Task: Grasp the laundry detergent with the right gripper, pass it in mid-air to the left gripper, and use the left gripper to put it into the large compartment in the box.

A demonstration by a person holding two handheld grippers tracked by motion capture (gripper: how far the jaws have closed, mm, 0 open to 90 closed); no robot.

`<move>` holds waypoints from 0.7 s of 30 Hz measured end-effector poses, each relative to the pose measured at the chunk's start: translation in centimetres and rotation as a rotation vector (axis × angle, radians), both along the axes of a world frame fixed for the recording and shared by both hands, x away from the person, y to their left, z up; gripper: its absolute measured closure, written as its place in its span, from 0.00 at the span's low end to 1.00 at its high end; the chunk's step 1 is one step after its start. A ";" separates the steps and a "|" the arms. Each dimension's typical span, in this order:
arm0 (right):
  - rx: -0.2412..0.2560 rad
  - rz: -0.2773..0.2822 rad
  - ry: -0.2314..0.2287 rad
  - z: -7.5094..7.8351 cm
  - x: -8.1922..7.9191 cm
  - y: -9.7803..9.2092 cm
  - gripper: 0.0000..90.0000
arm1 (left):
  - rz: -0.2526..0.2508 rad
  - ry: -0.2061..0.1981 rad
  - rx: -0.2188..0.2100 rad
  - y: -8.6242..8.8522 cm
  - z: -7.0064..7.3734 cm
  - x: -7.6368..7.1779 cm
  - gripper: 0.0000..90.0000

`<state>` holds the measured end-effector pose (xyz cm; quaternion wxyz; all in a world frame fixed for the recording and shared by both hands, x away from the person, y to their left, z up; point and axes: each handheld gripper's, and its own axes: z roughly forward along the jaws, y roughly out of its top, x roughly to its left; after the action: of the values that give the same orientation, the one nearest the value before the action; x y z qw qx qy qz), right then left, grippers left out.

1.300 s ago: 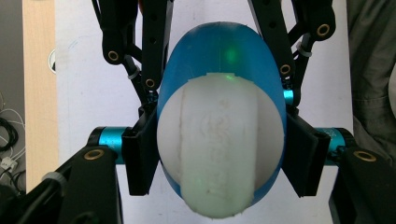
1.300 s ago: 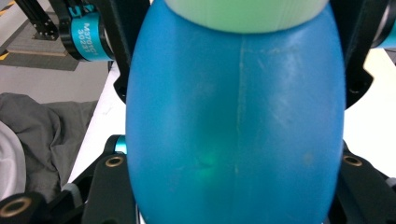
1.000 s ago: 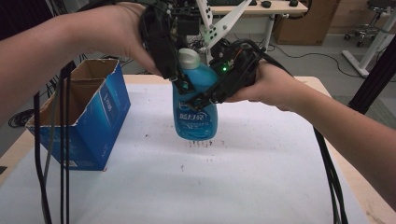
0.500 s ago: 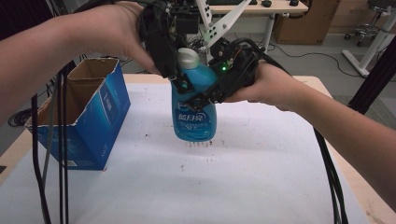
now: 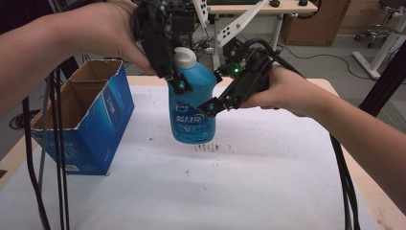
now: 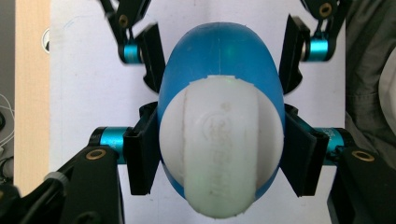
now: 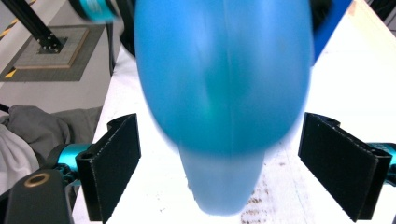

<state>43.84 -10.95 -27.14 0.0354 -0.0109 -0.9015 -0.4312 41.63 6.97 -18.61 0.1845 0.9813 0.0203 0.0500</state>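
A detergent bottle (image 5: 192, 103) hangs upright above the middle of the table (image 5: 268, 191), clear of its surface. The left gripper (image 5: 178, 81) comes down from above, its jaws on either side of the bottle just below the cap (image 5: 184, 57). The right gripper (image 5: 218, 98) sits to the bottle's right, its jaws standing off the bottle's sides. An open cardboard box (image 5: 81, 120) stands on the table to the bottle's left.
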 end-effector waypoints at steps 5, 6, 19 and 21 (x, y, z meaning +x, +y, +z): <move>-0.044 -0.062 -0.003 0.1 0.3 -1.2 0.14 | 0.054 0.005 -0.022 1.4 0.9 -0.1 0.43; -0.053 -0.071 -0.007 0.0 0.4 -1.5 0.14 | 0.064 0.003 -0.022 1.8 1.1 -0.1 0.43; -0.220 -0.251 0.004 -1.0 1.3 -7.3 0.14 | 0.339 -0.055 -0.092 8.8 4.8 -0.3 0.43; -0.239 -0.275 -0.001 -1.0 1.4 -8.2 0.14 | 0.382 -0.069 -0.106 10.2 5.5 -0.5 0.43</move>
<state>45.22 -19.14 -28.19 -0.0259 -0.1381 -0.9363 -0.3218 41.13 17.15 -13.10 0.2235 0.9463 0.2024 0.1165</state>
